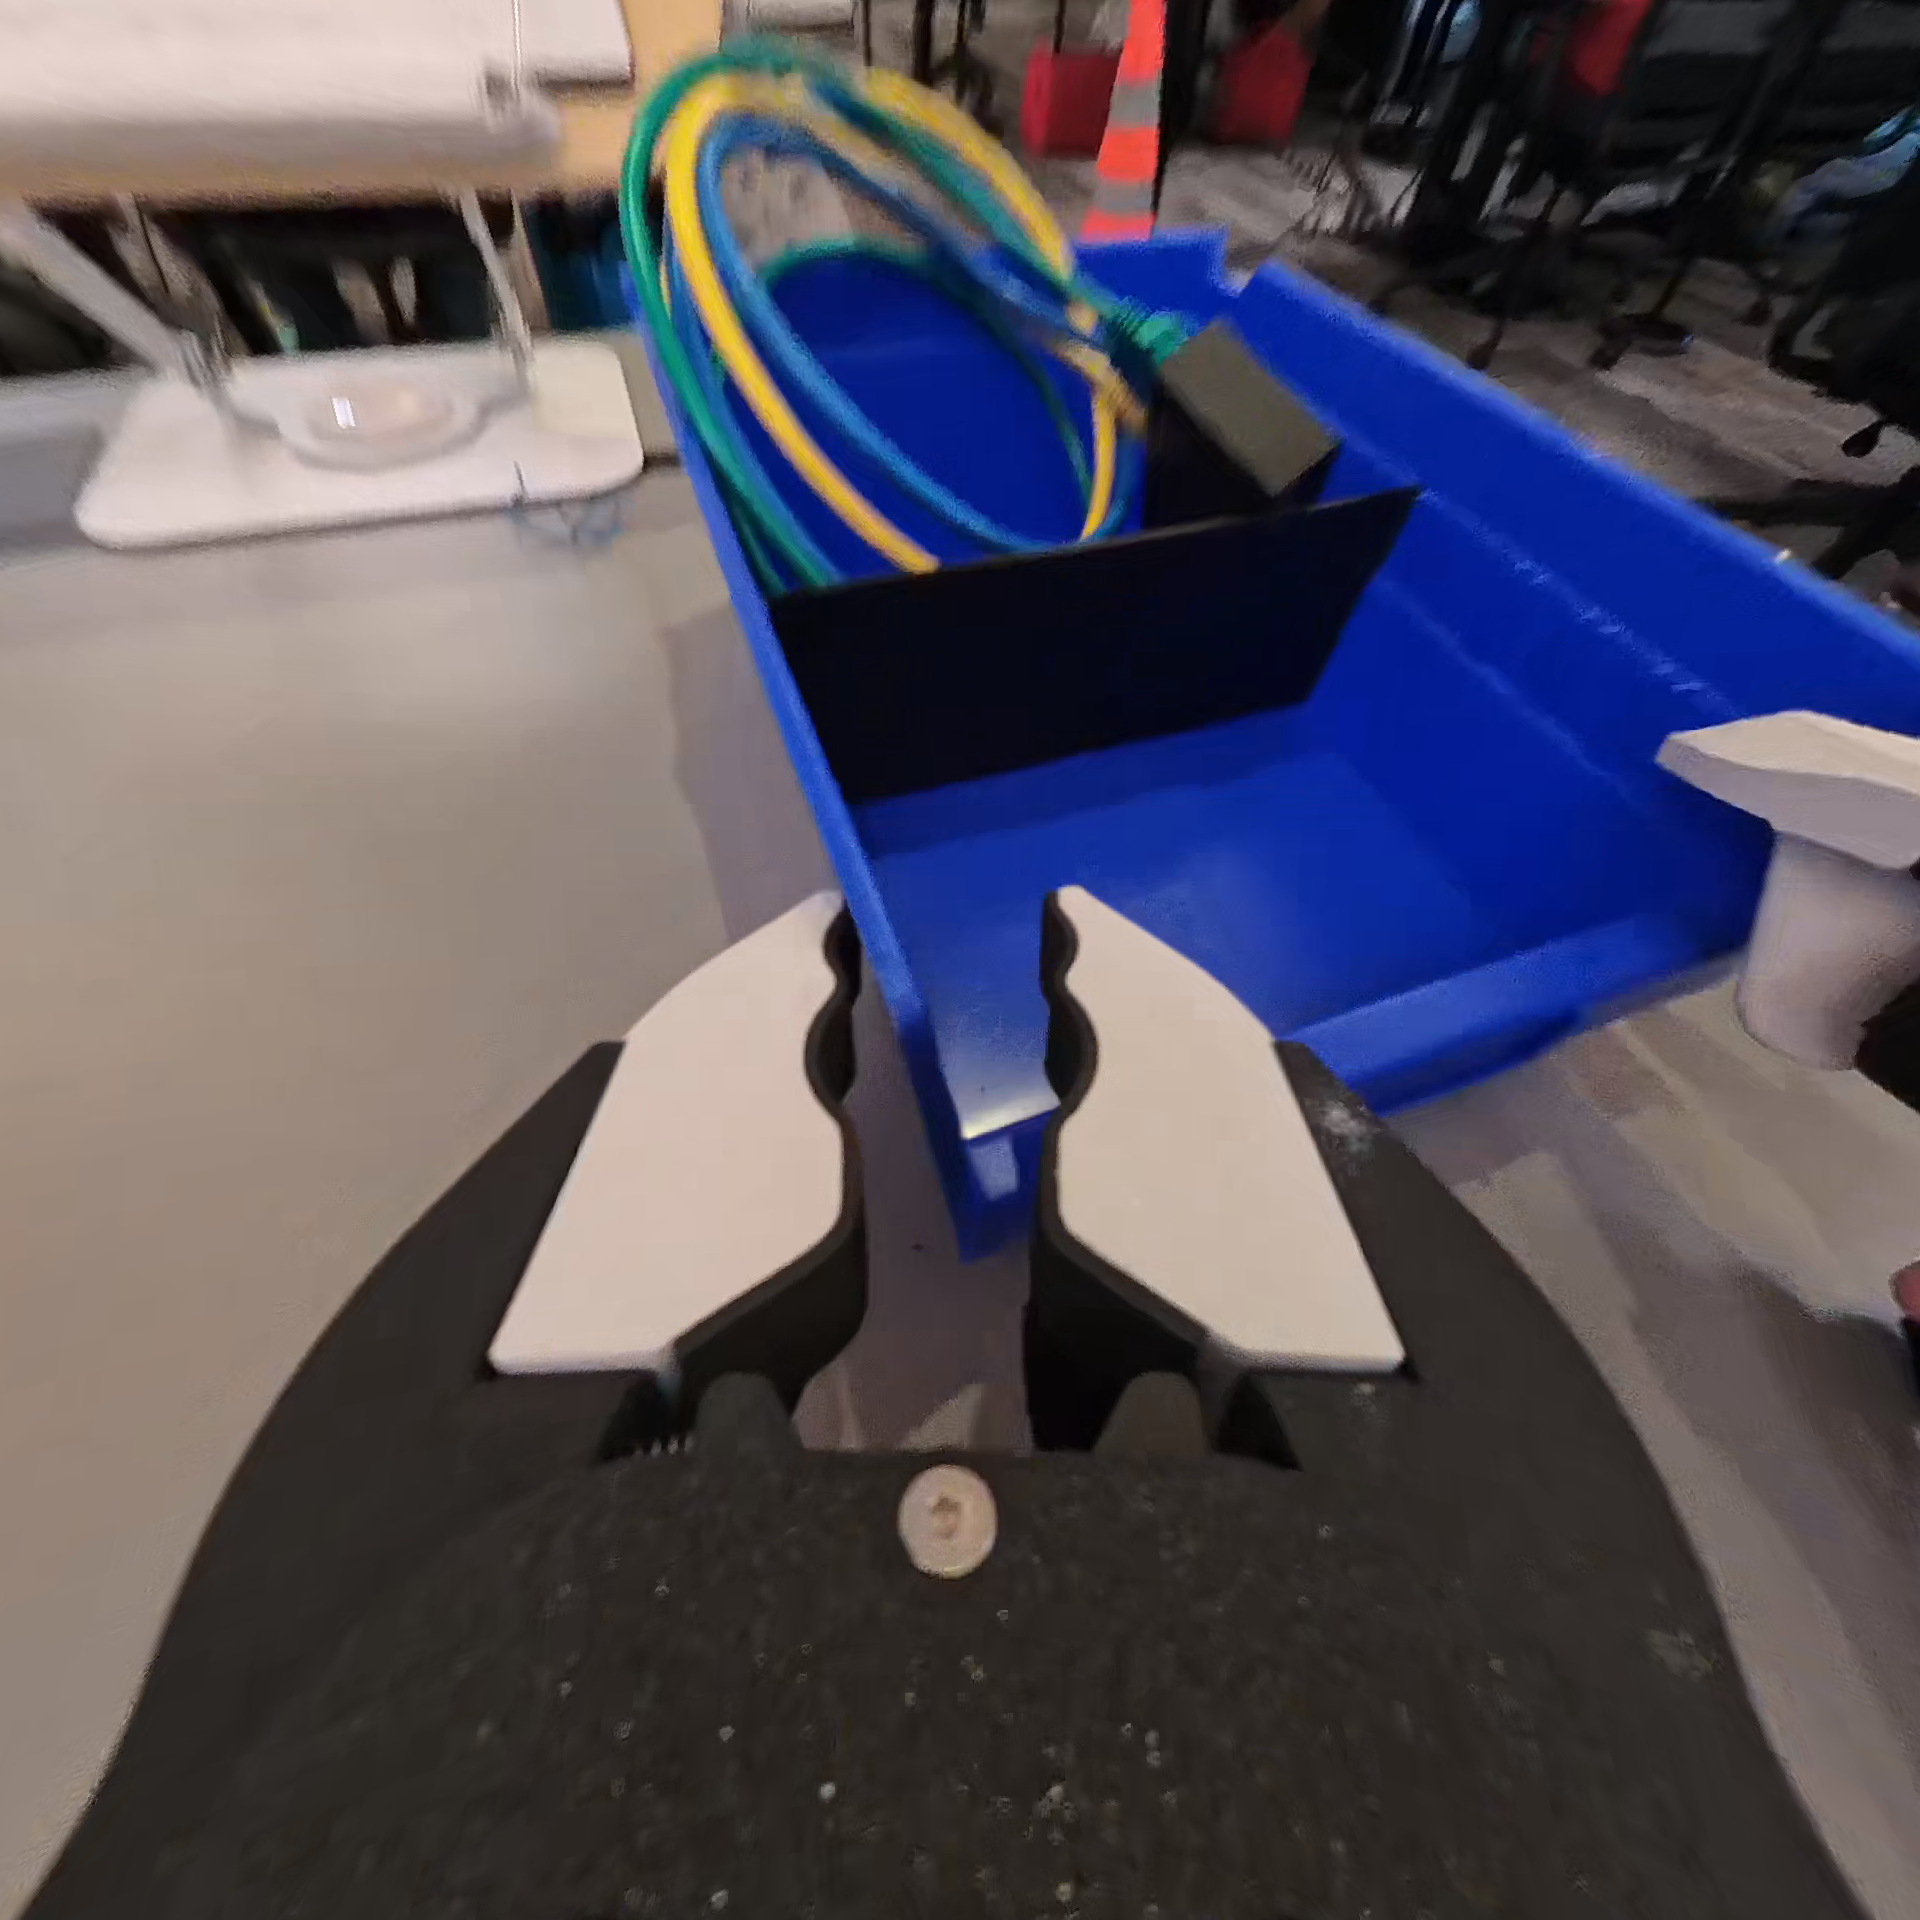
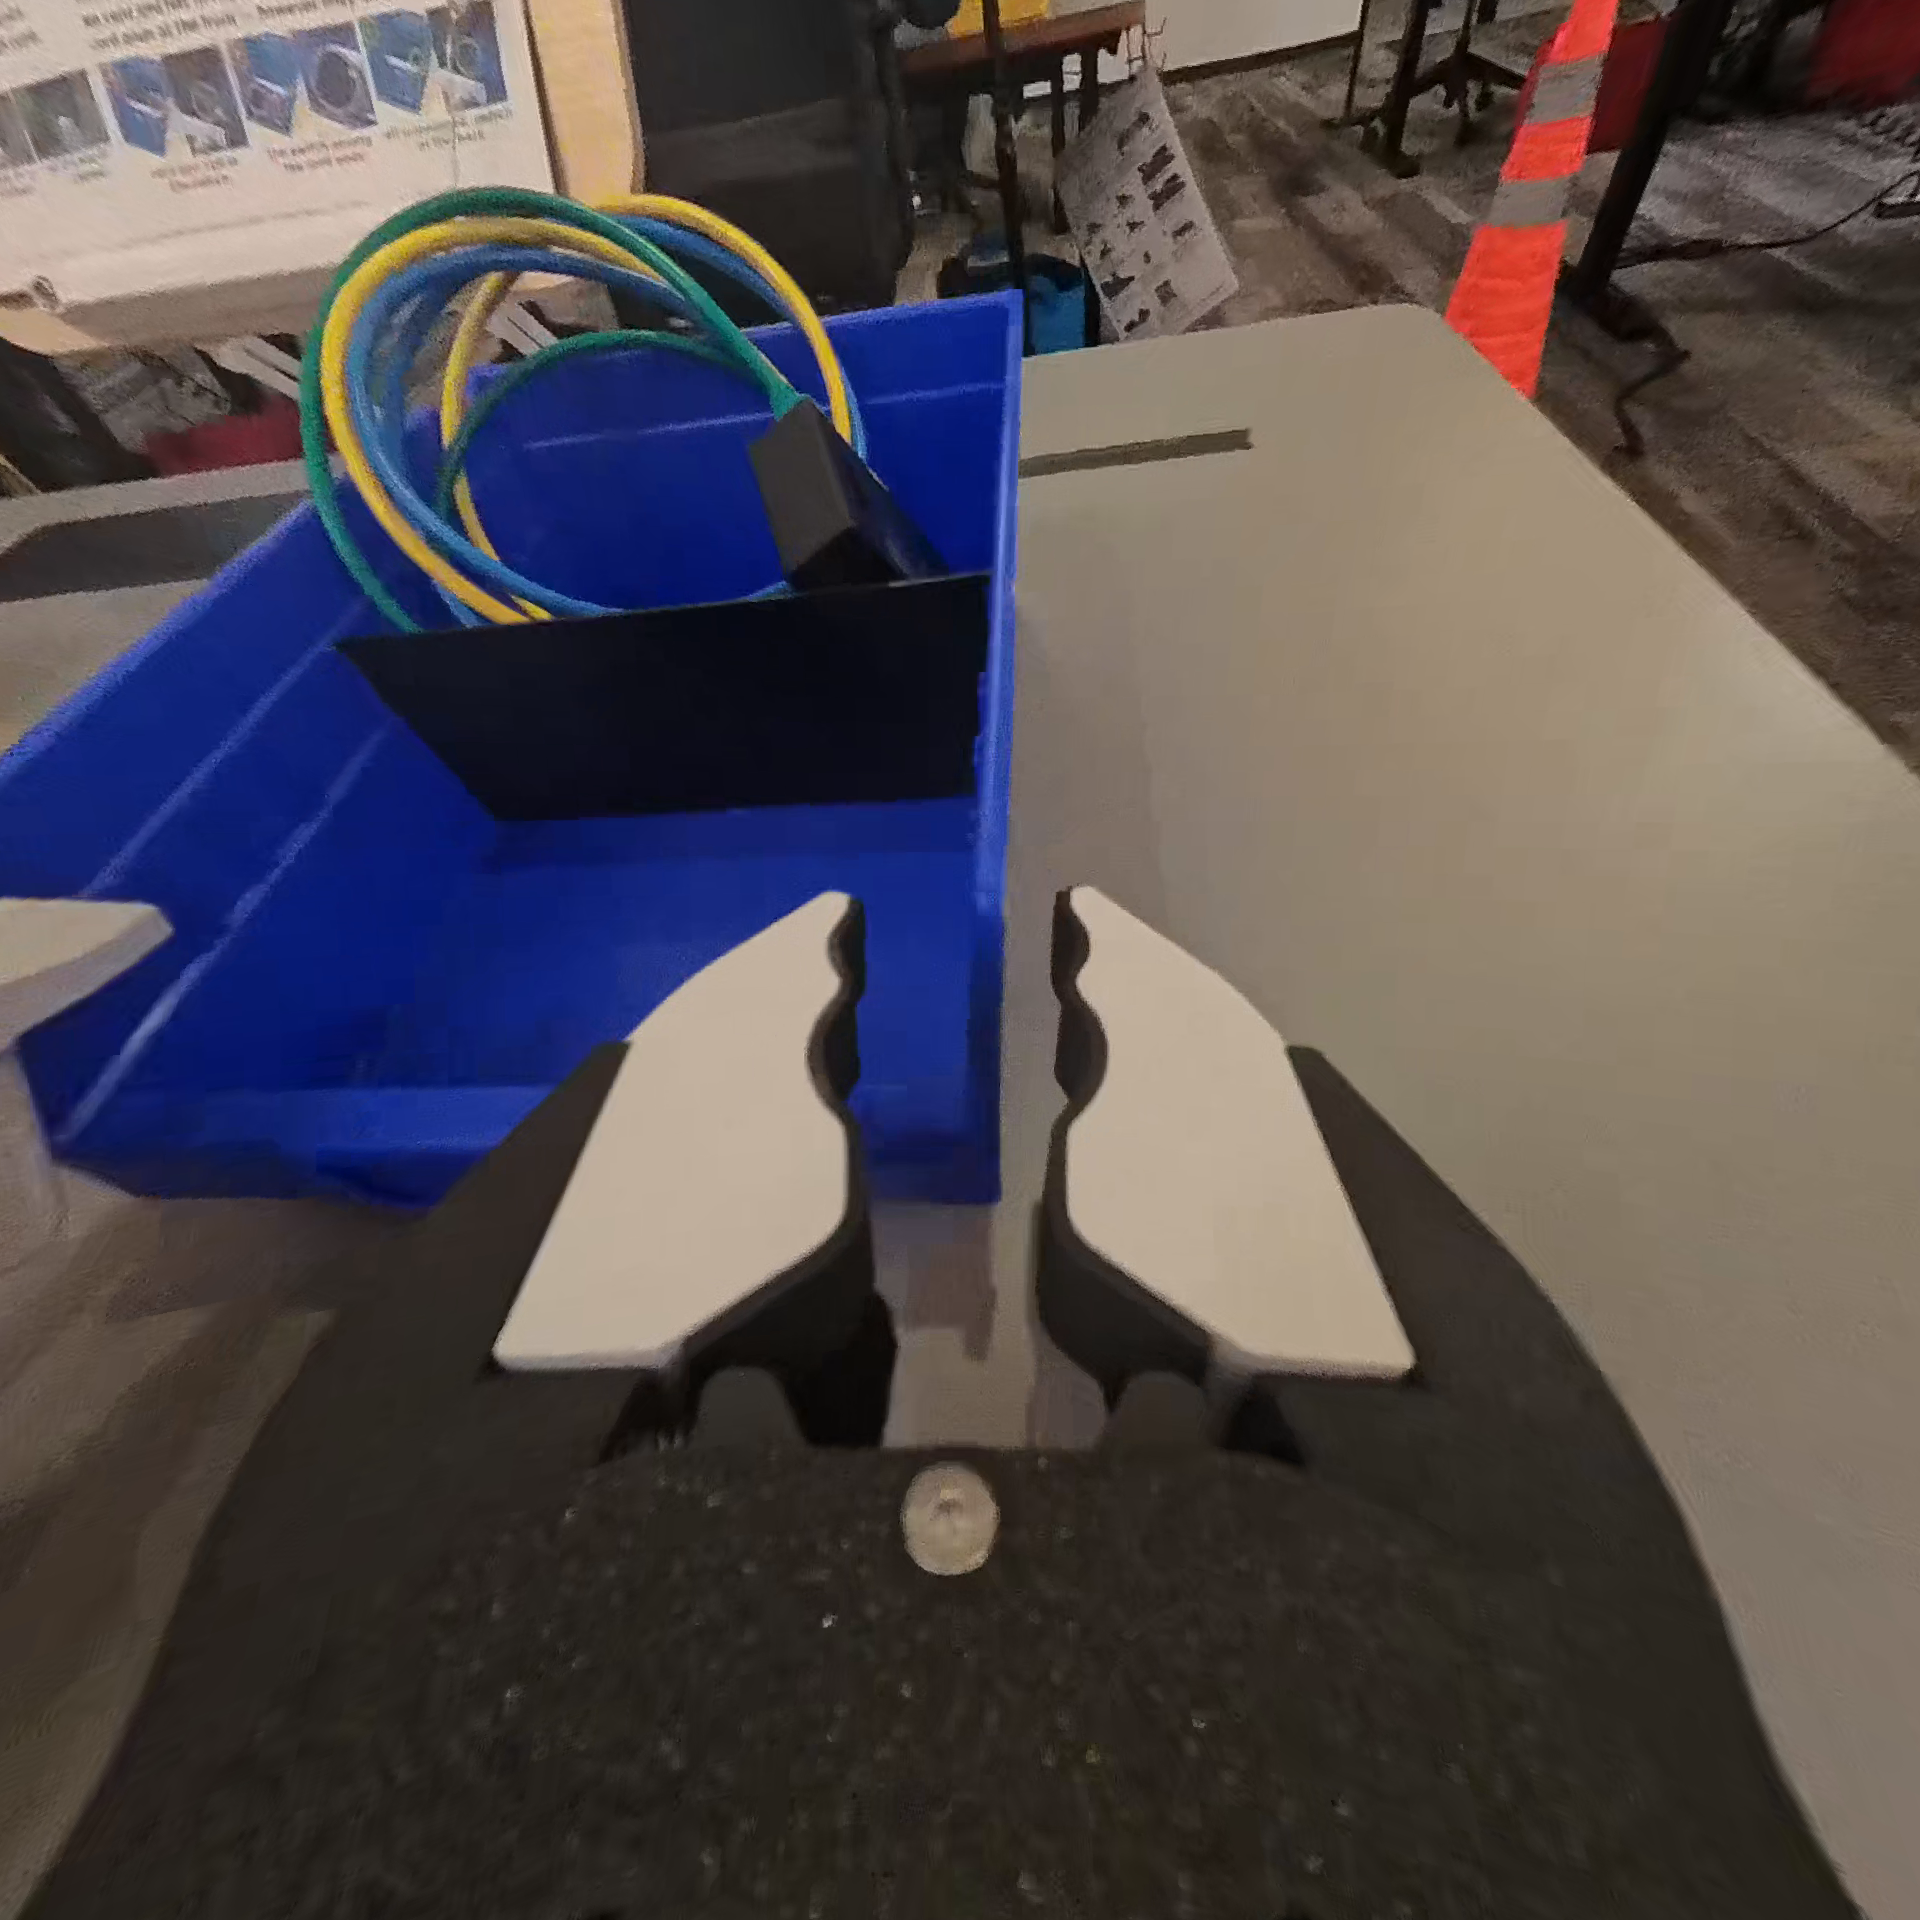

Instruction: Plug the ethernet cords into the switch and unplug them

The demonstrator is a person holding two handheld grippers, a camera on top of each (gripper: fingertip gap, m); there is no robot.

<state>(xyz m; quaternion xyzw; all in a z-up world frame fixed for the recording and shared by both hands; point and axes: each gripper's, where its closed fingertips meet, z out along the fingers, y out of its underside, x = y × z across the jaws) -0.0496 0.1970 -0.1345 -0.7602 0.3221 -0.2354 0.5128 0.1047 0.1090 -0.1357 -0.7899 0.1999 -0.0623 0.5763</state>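
Both hand-held grippers (image 1: 951,914) (image 2: 961,914) open, straddling bin (image 1: 1558,623) walls.

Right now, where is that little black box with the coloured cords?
The black switch leans in the far compartment of the blue bin, behind the dark divider, right of the looped cords.

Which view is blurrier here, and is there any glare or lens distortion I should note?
Left wrist view: stronger motion blur, smearing the cords and the white stand; a glare patch sits on the blue bin wall between the left gripper fingers. Right wrist view: sharper on the cords and switch, soft at the bin's near edge; wide-angle bending curves the table edge.
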